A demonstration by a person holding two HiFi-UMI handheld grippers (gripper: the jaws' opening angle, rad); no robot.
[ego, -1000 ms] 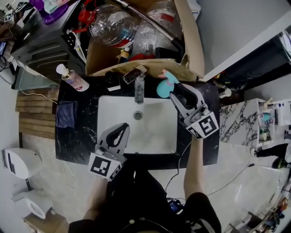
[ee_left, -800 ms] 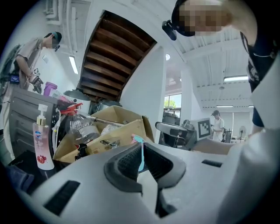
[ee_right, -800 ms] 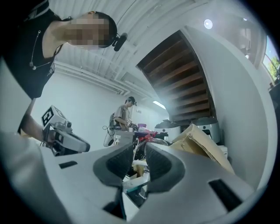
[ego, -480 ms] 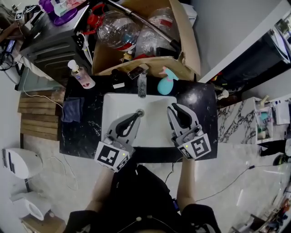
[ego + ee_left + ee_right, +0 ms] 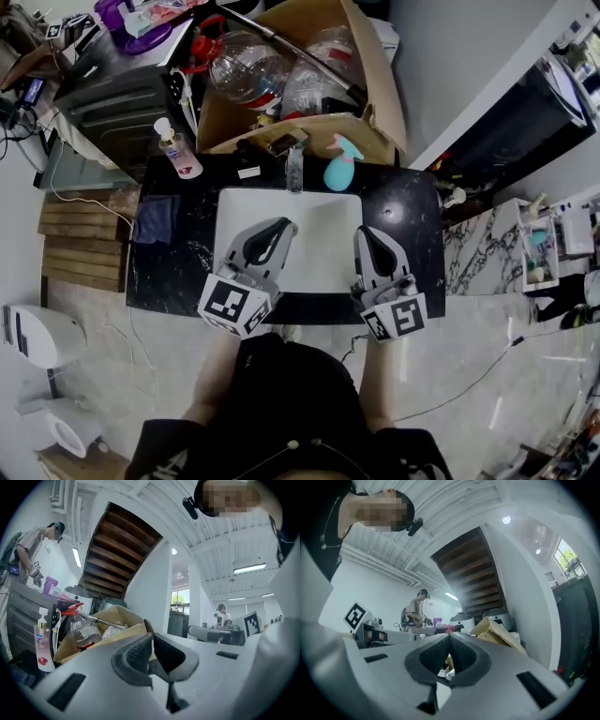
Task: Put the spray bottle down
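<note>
A black marble counter (image 5: pixel 412 225) carries a white sink basin (image 5: pixel 319 220), with an open cardboard box (image 5: pixel 370 84) full of clutter behind it. Both grippers hang over the basin's near side, apart from each other. The left gripper (image 5: pixel 286 225) has its jaws pressed together on nothing. The right gripper (image 5: pixel 367 232) has just been closing its jaws; they now meet, with nothing between them. A blue cloth (image 5: pixel 155 218) lies at the counter's left end. The teal spray bottle (image 5: pixel 338 172) stands upright behind the basin, just right of the faucet (image 5: pixel 294 169), free of both grippers. A pump soap bottle (image 5: pixel 178 150) stands at the back left corner.
</note>
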